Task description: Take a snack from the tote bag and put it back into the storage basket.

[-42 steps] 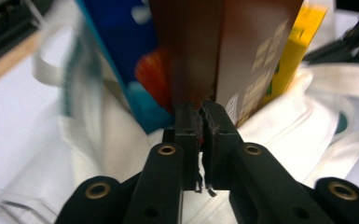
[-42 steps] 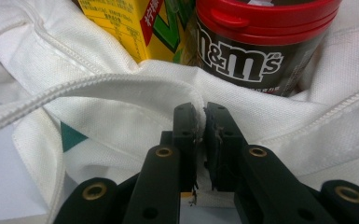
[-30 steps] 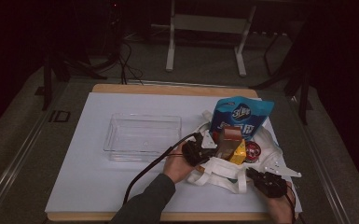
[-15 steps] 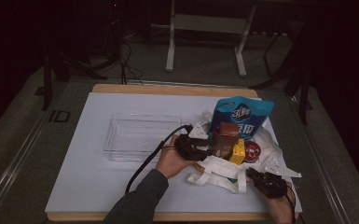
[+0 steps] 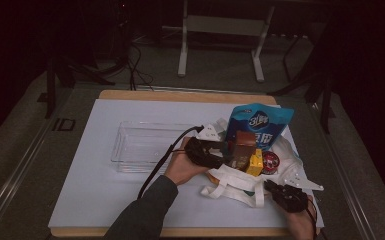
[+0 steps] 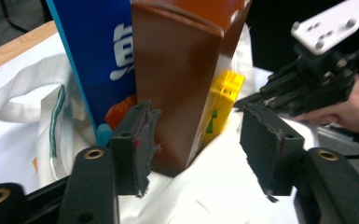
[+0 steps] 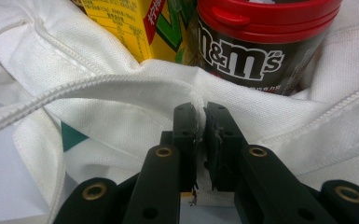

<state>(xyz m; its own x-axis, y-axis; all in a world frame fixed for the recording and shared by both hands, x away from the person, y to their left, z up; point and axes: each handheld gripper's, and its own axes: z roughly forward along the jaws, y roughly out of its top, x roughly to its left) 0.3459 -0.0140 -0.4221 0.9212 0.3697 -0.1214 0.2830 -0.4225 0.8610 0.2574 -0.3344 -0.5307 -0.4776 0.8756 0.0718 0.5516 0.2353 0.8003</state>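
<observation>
Nearest, at the bench front edge, the right tool (image 5: pixel 286 192) is clamped on the rim of the white cloth bag (image 7: pixel 121 116); its jaws are together w/ the fabric between them. Just behind the rim, inside the bag, stand a yellow box (image 7: pixel 140 28) and a dark candy jar w/ red lid (image 7: pixel 261 37). Further in, the left tool (image 6: pixel 196 135) has just been opening its jaws. They stand apart, and the brown carton (image 6: pixel 182 70) rises between them, the pads not pressing it. Behind the carton leans a blue snack bag (image 5: pixel 262 125). To the left on the bench (image 5: pixel 90 195) lies a clear tray (image 5: pixel 145 145), well apart from the bag.
</observation>
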